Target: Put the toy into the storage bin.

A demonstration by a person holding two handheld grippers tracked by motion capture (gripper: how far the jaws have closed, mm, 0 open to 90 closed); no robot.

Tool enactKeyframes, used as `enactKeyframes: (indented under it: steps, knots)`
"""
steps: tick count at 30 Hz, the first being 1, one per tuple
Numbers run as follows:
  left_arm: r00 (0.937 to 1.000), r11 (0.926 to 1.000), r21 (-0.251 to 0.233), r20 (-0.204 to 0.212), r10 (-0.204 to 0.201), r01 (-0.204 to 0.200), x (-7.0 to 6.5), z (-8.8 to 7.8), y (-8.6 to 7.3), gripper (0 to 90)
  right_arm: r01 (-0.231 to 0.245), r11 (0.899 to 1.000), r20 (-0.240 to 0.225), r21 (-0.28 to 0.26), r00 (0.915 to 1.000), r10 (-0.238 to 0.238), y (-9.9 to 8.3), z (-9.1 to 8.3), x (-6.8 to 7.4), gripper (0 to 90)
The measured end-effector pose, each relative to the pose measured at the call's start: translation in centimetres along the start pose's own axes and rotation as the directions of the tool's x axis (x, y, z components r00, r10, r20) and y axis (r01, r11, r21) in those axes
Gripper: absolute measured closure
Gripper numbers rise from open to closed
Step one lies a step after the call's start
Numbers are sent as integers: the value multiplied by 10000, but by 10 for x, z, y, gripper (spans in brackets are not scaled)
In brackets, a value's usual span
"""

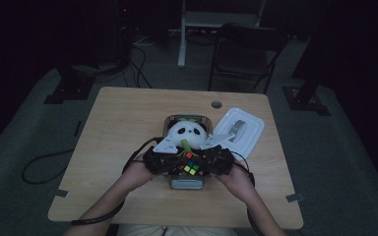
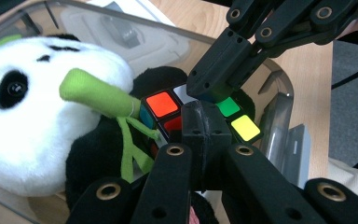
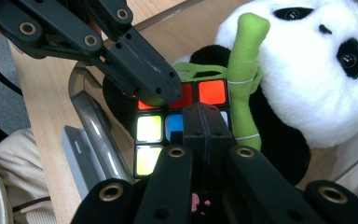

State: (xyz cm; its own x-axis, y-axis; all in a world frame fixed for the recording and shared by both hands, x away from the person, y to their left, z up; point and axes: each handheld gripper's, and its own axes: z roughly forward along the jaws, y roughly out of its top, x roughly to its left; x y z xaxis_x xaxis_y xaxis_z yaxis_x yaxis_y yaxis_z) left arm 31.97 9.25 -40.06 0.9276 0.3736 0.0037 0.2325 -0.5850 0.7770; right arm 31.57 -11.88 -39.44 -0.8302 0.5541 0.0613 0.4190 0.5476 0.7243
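Hands [image 1: 137, 172]: both come in from the near edge of the bench [image 1: 123, 118], one on each gripper, meeting over the near end of the bin.
Left gripper [image 2: 204, 119]: jaws drawn together, tips pressed against the near face of the cube; nothing lies between them. Judged a push or steadying contact, not a grasp.
Right gripper [image 3: 204, 122]: jaws likewise closed, tips touching the cube from the opposite side. The two grippers seem to pinch the cube between them.
Puzzle cube [image 2: 164, 103]: small colour-tiled cube, red, yellow, green and blue tiles showing; it sits in the near part of the bin, resting against the panda's black body.
Clear plastic bin [image 2: 279, 91]: transparent, rounded corners, open top, at the middle of the bench. Its near wall stands just beside the cube, leaving scant room for jaws to open there.
Plush panda [image 1: 187, 132]: fills the far part of the bin, white head uppermost, green bamboo stalk [image 2: 95, 94] lying across the cube's edge; it crowds the cube from the far side.
Bin lid [image 1: 241, 129]: white, lying flat on the bench, right of the bin and just beside it.
Open room: bare bench left and far of the bin; upward is the freest way out.
Folding chair [image 1: 246, 49]: beyond the far edge, well apart.
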Motion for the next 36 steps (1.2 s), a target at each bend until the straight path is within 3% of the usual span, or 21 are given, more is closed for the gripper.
enactKeyframes:
  steps: [2, 5, 12, 14, 15, 18, 22, 27, 29, 30, 31, 34, 36]
  knots:
    - [10000, 9999, 105, 64, 35, -35, 1, 2, -1, 900, 44, 9999, 74, 133, 10000, -45, 1, 2, 1, 900]
    - [9994, 9997, -2, 255, -253, 253, 5, 4, -4, 900, 228, 9989, 375, 413, 9990, -244, 3, 7, 4, 900]
    - [9985, 9990, 247, 410, -373, 363, 9, 8, -3, 900, 151, 9980, 345, 610, 9993, -173, 3, 10, 2, 900]
    - [9982, 9989, 392, 534, -259, 238, 7, 11, -1, 900, 162, 9979, 324, 628, 9993, -182, 2, 10, 1, 900]
    - [9991, 9987, 490, 398, -175, 156, 5, 13, 0, 900, 77, 9974, 279, 716, 9996, -97, 2, 11, 0, 900]
    - [9981, 9988, 389, 535, -306, 285, 7, 13, -1, 900, 88, 9973, 310, 732, 9995, -111, 2, 11, -1, 900]
    - [9980, 9991, 313, 568, -290, 273, 6, 13, 0, 900, 42, 9982, 298, 591, 9995, -60, 1, 10, -1, 900]
    - [9978, 9993, 59, 542, -372, 370, 4, 8, 6, 900, -414, 9991, -48, 37, 9991, 414, 0, 1, -6, 878]
    - [9985, 9998, -23, 496, -215, 216, 3, 6, 7, 900, -414, 9991, -48, 37, 9991, 414, 0, 1, -6, 878]
    - [9977, 9990, -130, 532, -425, 433, 4, 2, 9, 900, -452, 9987, 167, -227, 9988, 456, 2, -7, -10, 730]
    - [9968, 9988, -211, 666, -433, 448, 3, 1, 10, 881, -510, 9984, 78, -259, 9987, 512, 2, -8, -12, 731]
    - [9982, 9989, -294, 484, -347, 362, 1, -1, 12, 773, -620, 9973, 13, -381, 9981, 621, 3, -10, -15, 734]
    - [9992, 9991, -266, 257, -320, 327, 0, -1, 13, 774, -603, 9972, -66, -435, 9982, 601, 4, -10, -15, 809]
